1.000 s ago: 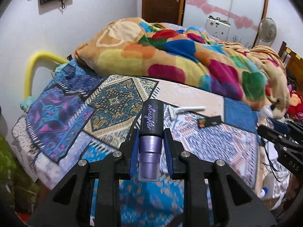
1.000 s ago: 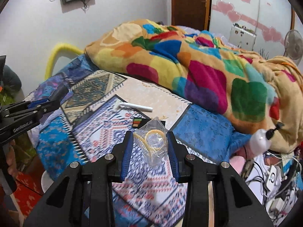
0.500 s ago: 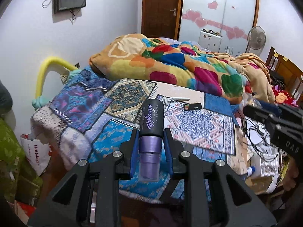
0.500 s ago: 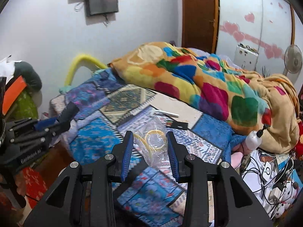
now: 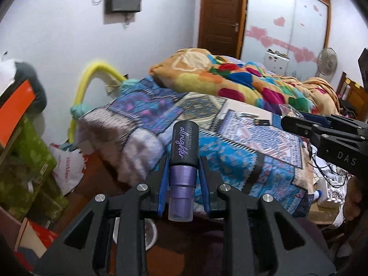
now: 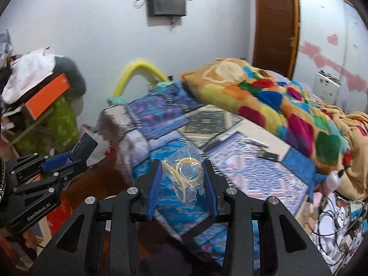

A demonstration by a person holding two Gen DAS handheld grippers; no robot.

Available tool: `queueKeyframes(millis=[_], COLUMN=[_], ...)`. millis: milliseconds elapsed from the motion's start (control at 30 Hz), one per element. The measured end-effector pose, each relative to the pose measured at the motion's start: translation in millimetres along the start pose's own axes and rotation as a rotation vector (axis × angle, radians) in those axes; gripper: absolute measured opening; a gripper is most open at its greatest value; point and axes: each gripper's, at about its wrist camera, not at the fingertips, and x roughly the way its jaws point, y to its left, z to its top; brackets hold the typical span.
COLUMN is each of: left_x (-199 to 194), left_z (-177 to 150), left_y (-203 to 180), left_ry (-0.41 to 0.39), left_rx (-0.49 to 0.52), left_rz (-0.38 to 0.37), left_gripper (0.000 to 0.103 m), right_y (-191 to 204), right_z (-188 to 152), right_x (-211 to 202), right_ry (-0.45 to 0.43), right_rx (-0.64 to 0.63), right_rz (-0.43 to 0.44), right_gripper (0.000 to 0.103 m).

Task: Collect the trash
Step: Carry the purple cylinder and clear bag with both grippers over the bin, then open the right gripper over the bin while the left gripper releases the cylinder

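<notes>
My left gripper (image 5: 182,161) is shut on a purple spray bottle with a black cap (image 5: 184,158), held upright off the bed's near edge. It also shows at the left of the right wrist view (image 6: 80,151). My right gripper (image 6: 182,168) is shut on a clear plastic bag with yellow rubber bands (image 6: 186,174); it also shows at the right of the left wrist view (image 5: 296,119). A white stick-like item (image 6: 255,141) and a small dark card (image 6: 269,155) lie on the patterned bed sheet (image 6: 241,174).
A colourful blanket (image 5: 241,80) is heaped on the bed's far side. A white plastic bag (image 5: 69,170) and green and orange boxes (image 5: 25,138) stand on the floor at left. Cables and clutter (image 6: 340,218) lie at right. A metal bowl (image 5: 150,232) sits below.
Both grippers have pulled back and away from the bed, turning left, each still holding its item. More floor and the left-hand clutter have come into view.
</notes>
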Motion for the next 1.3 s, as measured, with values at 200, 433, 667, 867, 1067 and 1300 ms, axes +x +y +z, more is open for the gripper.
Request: queueKeyframes(millis=[200, 433, 667, 867, 1067, 1300], left_x=[-7, -1, 19, 44, 69, 94], left_z=[-28, -64, -102, -134, -155, -162], left_y=[53, 107, 156, 187, 207, 215], left_ry=[0.024, 0.073, 0.142, 0.221, 0.283, 0.321], left_rx=[-0.032, -0.105, -0.214, -0.276, -0.338, -0.39], left_rz=[0.106, 0.163, 0.188, 0.208, 0.227, 0.211], left_gripper=[0.025, 0.025, 0.025, 0.025, 0.025, 0.025], right_y=[47, 103, 148, 180, 204, 209], right_z=[-4, -16, -32, -46, -47, -42], right_x=[30, 70, 112, 152, 186, 213], right_ry=[0.052, 0.14, 0.246, 0.348, 0.422, 0.489], right_rx=[-0.038, -0.088, -0.142, -0.161, -0.156, -0.127], right_rz=[0.086, 0.168, 0.23, 0.299, 0.387, 0.425], right_gripper=[0.032, 0.032, 0.032, 0.032, 0.033, 0.054])
